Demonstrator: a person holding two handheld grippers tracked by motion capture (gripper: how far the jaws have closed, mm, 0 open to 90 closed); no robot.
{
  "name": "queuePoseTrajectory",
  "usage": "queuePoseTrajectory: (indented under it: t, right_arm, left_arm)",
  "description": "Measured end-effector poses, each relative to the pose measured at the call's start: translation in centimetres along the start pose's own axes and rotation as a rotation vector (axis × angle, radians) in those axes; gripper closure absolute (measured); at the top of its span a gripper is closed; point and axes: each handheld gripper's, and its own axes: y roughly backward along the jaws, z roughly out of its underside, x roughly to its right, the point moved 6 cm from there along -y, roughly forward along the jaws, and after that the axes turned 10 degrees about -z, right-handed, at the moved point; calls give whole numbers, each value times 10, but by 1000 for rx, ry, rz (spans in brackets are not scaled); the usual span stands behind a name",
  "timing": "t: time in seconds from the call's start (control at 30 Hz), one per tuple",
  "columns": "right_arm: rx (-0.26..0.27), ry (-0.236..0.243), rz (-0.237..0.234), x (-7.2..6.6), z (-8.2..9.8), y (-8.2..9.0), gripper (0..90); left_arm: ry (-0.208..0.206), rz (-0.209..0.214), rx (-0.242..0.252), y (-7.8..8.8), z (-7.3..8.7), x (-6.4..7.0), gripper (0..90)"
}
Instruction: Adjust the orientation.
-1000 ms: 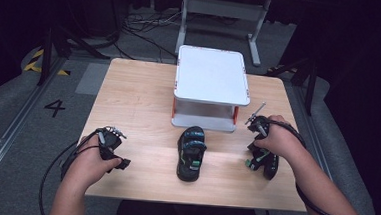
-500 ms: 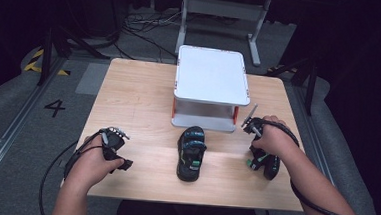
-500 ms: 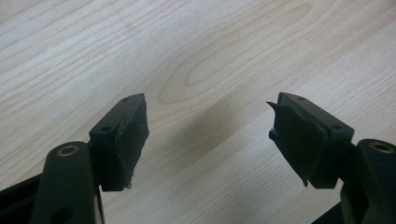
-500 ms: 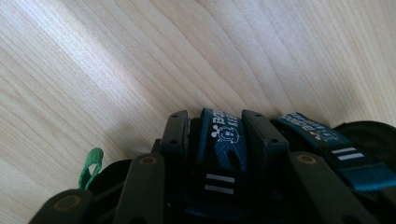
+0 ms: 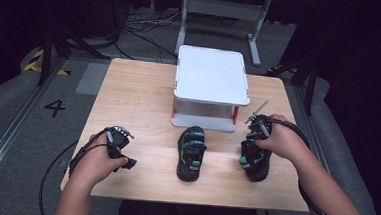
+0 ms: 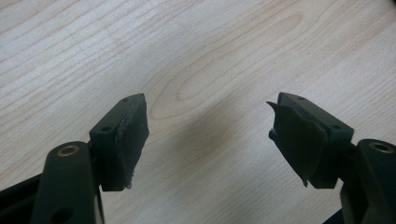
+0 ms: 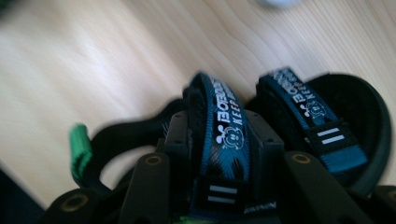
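Two small black sandals with blue straps lie on the wooden table (image 5: 138, 104). One sandal (image 5: 191, 152) sits in the middle, in front of the white stand. My right gripper (image 5: 254, 146) holds the other sandal (image 5: 255, 164) at the right. Its jaws have just been closing, and in the right gripper view they pinch a blue strap (image 7: 224, 135) of that sandal (image 7: 355, 112). At the left, my left gripper (image 5: 118, 150) rests low over bare wood. Its jaws stand apart with nothing between them (image 6: 210, 140).
A white two-level stand (image 5: 211, 86) with red posts occupies the table's far middle. Cables trail from both grippers off the near edge. Dark floor, a metal frame and loose cables lie beyond the table.
The right hand has risen slightly and shifted, its jaws closing onto the right sandal's strap. The left hand and the middle sandal have stayed put.
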Motion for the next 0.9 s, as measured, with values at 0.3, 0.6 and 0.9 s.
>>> queuePoseTrajectory:
  t: [0.3, 0.6, 0.9]
  right_arm:
    - [82, 172, -121, -60, -38, -11, 675]
    - [3, 235, -110, -49, -26, -39, 667]
    - [94, 176, -108, -43, -11, -30, 528]
  left_arm:
    - [-4, 4, -4, -1, -1, 0, 276]
    - [-8, 6, 1, 1, -2, 1, 276]
    - [-18, 12, 1, -1, -9, 5, 276]
